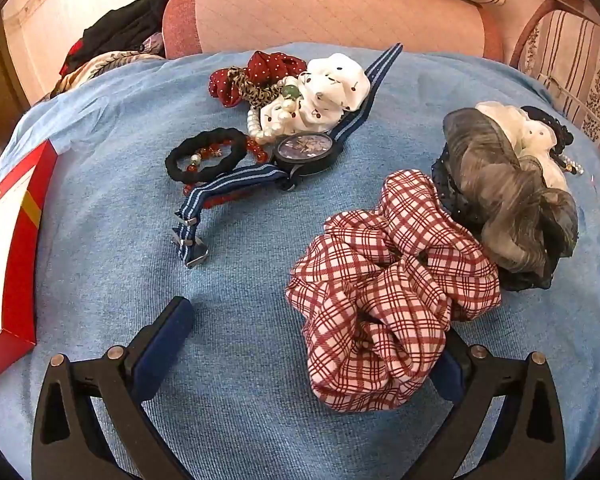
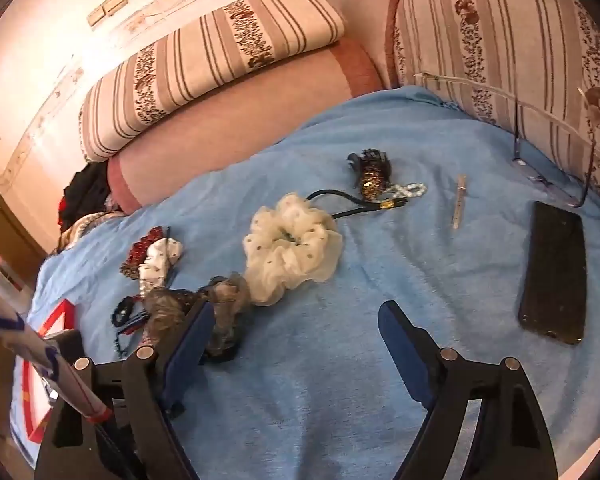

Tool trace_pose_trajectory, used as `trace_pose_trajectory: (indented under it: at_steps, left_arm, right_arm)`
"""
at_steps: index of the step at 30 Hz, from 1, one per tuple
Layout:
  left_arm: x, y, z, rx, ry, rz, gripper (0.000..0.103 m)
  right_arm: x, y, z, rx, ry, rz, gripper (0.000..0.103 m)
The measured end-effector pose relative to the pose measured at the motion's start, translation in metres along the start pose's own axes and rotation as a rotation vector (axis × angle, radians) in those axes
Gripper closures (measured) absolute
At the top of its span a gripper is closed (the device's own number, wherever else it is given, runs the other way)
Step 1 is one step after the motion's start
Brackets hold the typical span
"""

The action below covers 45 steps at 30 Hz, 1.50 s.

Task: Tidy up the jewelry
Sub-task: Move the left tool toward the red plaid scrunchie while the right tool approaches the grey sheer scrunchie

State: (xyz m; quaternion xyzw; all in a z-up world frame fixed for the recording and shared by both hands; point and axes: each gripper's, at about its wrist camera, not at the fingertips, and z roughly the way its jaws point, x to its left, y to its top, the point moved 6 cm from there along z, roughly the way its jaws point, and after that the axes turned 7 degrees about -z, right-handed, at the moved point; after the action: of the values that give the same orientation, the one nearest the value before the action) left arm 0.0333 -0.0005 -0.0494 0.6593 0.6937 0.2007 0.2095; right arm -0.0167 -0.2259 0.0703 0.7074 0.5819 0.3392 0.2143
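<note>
The left gripper (image 1: 304, 344) hangs over the blue blanket (image 1: 240, 320) with its jaws spread wide and nothing clamped; the red checked scrunchie (image 1: 392, 292) lies against the inner side of its right finger and partly covers it, but the pads are not pressing on it. The right gripper (image 2: 296, 332) is likewise spread wide and empty, with bare blanket between its fingers.

The jewelry and hair things lie in loose heaps. Beyond the left gripper a watch (image 1: 306, 152) on a striped strap sits among a black hair tie (image 1: 206, 154), red beads, a string of pearls (image 1: 266, 130) and a white spotted scrunchie (image 1: 332, 92). To the right a grey gauzy scrunchie (image 1: 512, 200) touches the checked one. In the right wrist view a cream scrunchie (image 2: 292, 248) lies ahead, with a dark hair claw (image 2: 372, 170), a thin hair clip (image 2: 459, 204) and a phone (image 2: 554, 272) farther off. A red box (image 1: 12, 248) lies at the blanket's left edge (probably the place for sorted pieces, though nothing shows that for certain).

The step in hand looks like picking up the checked scrunchie. To do it well, the left gripper should shift toward its right so the bunched cloth sits squarely between the pads, then close on the thick middle fold, not a loose frill. It should lift straight up, since the grey scrunchie touches it and could drag along. The soft blanket gives way, so pressing down lightly before closing helps.
</note>
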Motion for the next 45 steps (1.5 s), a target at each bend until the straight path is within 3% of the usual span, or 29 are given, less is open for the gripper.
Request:
trace_pose_trajectory:
  at_steps: [3, 6, 8, 11, 15, 17, 18, 22, 24, 30, 35, 45]
  left_arm:
    - [-0.001, -0.002, -0.006, 0.047, -0.012, 0.063, 0.0]
    - [0.015, -0.002, -0.015, 0.021, -0.033, 0.014, 0.0]
    - [0.022, -0.015, -0.042, -0.012, -0.107, -0.01, 0.0]
    - [0.035, -0.024, -0.096, -0.129, -0.095, 0.044, 0.0]
    - [0.048, -0.019, -0.162, -0.224, -0.164, 0.044, 0.0]
    - [0.042, -0.007, -0.179, -0.223, -0.163, 0.064, 0.0]
    - [0.043, -0.003, -0.182, -0.184, -0.174, 0.059, 0.0]
    - [0.036, 0.0, -0.18, -0.199, -0.242, 0.058, 0.0]
    - [0.033, 0.003, -0.171, -0.169, -0.262, 0.067, 0.0]
    - [0.014, 0.02, -0.142, -0.131, -0.221, 0.121, 0.007]
    - [0.017, 0.021, -0.126, -0.145, -0.184, 0.09, 0.013]
    - [0.028, 0.017, -0.107, -0.138, -0.135, 0.082, 0.013]
  right_arm:
    - [0.007, 0.0, -0.003, -0.002, 0.03, -0.007, 0.015]
    - [0.011, -0.001, -0.005, 0.0, 0.048, -0.022, 0.015]
    - [0.013, -0.002, -0.006, 0.006, 0.067, -0.022, 0.015]
    - [0.015, -0.003, -0.008, 0.01, 0.086, -0.022, 0.015]
    - [0.021, -0.004, -0.012, 0.0, 0.106, -0.037, 0.019]
    - [0.024, -0.005, -0.015, -0.003, 0.123, -0.04, 0.019]
    - [0.027, -0.006, -0.017, -0.007, 0.136, -0.041, 0.02]
    - [0.035, -0.008, -0.019, -0.006, 0.164, -0.056, 0.02]
    - [0.039, -0.009, -0.017, 0.0, 0.163, -0.067, 0.023]
    - [0.041, -0.008, -0.011, 0.014, 0.168, -0.055, 0.023]
    - [0.048, -0.01, -0.007, 0.022, 0.15, -0.08, 0.023]
    - [0.075, -0.017, -0.006, 0.032, 0.153, -0.177, 0.023]
